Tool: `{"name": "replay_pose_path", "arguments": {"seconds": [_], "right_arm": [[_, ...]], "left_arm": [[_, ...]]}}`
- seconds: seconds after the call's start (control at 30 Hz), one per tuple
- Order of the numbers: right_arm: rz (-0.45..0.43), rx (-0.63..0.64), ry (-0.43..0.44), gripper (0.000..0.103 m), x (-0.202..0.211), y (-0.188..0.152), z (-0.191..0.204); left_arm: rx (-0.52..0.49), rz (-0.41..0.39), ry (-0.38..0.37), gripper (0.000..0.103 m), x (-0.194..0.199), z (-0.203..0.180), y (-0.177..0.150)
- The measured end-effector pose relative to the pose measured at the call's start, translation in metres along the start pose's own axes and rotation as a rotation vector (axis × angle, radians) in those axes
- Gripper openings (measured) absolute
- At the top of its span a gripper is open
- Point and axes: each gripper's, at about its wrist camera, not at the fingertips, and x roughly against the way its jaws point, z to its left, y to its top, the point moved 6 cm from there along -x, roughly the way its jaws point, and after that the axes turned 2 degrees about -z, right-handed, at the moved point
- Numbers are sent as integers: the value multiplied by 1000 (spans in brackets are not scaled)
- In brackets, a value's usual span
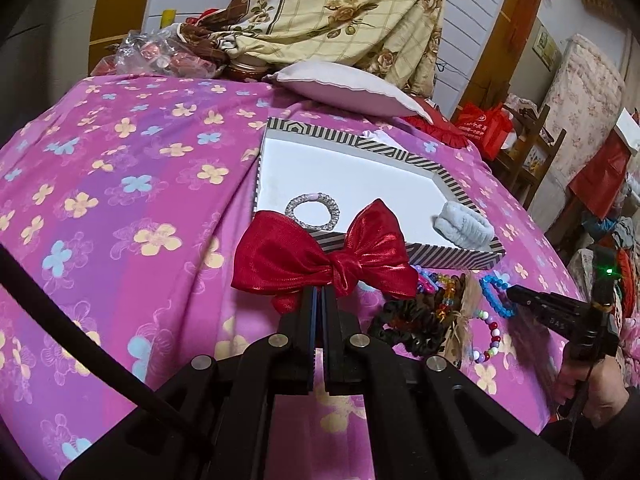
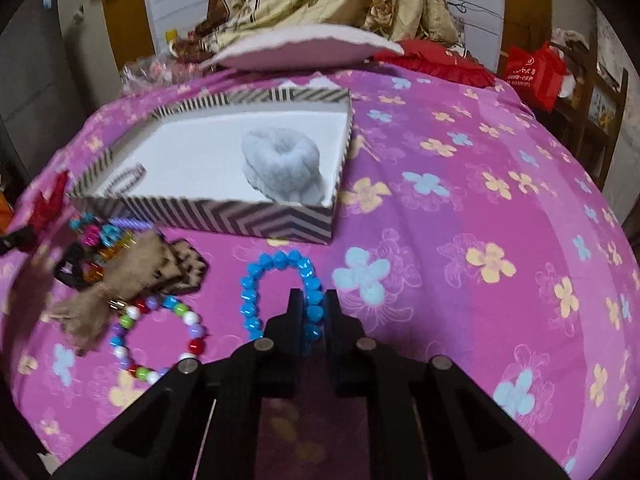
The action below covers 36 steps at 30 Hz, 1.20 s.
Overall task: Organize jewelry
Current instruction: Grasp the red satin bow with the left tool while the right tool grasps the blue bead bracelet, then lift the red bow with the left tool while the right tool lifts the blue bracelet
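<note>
My left gripper point(image 1: 319, 294) is shut on a shiny red bow point(image 1: 324, 256) and holds it just in front of the striped box point(image 1: 452, 258). The box holds a silver beaded bracelet point(image 1: 313, 212) and a fluffy pale-blue scrunchie point(image 1: 464, 226), which also shows in the right wrist view point(image 2: 280, 166). My right gripper point(image 2: 314, 300) is shut on a blue beaded bracelet point(image 2: 256, 284) lying on the pink cloth; it also shows in the left wrist view point(image 1: 516, 294). A multicolour bead bracelet point(image 2: 160, 336), a tan burlap bow point(image 2: 120, 280) and a black scrunchie point(image 1: 412, 324) lie beside it.
The pink flowered cloth point(image 2: 480, 200) covers a rounded surface that falls away at the sides. A pale cushion point(image 1: 340, 86) and a floral blanket point(image 1: 340, 12) lie behind the box. Red bags point(image 2: 536, 72) and wooden furniture stand at the far right.
</note>
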Motion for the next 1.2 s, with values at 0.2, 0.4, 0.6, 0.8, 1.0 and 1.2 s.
{"name": "replay_pose_path", "arguments": {"seconds": [0.2, 0.4, 0.6, 0.8, 1.0, 1.2], "right_arm": [[-30, -14, 44, 10, 9, 1, 9], [-124, -39, 131, 9, 36, 10, 18], [-96, -8, 113, 9, 32, 7, 26], [-69, -7, 70, 9, 28, 2, 23], [-70, -13, 49, 9, 30, 2, 18], [-71, -7, 46, 9, 29, 3, 19]], "left_arm": [[-13, 8, -4, 0, -3, -5, -2], [-10, 3, -10, 0, -4, -10, -1], [-15, 3, -17, 0, -7, -16, 0], [-24, 3, -20, 0, -10, -23, 0], [-16, -5, -20, 0, -11, -23, 1], [-20, -6, -20, 0, -11, -23, 2]]}}
